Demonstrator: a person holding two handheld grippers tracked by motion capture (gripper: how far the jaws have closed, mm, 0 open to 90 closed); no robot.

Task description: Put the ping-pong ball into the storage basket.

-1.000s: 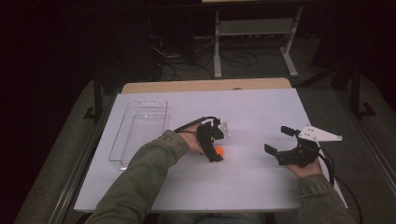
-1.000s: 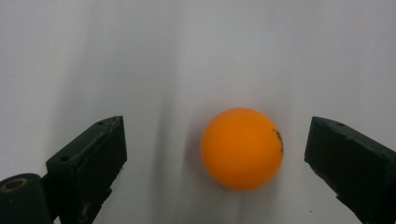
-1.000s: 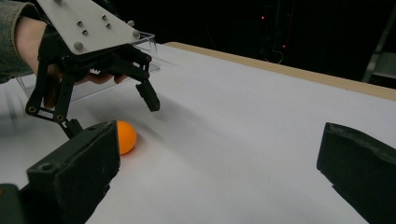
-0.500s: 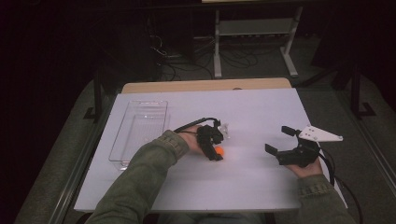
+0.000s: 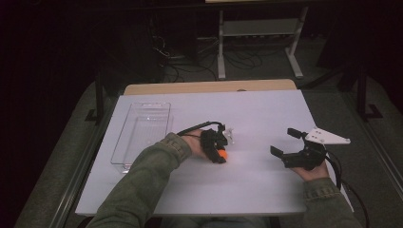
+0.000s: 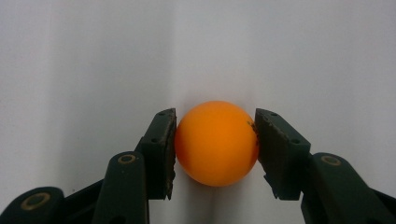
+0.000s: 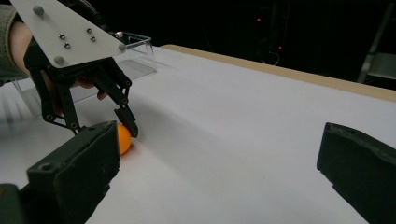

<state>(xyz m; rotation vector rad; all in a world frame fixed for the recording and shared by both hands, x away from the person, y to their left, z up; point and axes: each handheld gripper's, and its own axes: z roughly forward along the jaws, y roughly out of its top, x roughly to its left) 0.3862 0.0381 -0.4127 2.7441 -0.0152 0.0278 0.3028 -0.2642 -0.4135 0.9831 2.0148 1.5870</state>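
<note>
Left gripper (image 6: 215, 140) has just been closing and its fingers now pinch the orange ball (image 6: 216, 143) on the bench (image 5: 266, 118), centre, clear tray (image 5: 142, 133) at nine o'clock. Right gripper (image 5: 290, 142) waits, fingers wide, empty. Smooth ball, narrow pads: it may squirt out on lifting.

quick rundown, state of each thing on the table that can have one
small orange ball: resting on the white table, clamped between the left gripper's pads
clear plastic tray: upright, nothing in it, left side of the table
left gripper: jaws have just been closing, now shut on the ball
right gripper: jaws wide open, holding nothing, apart from the ball
</note>
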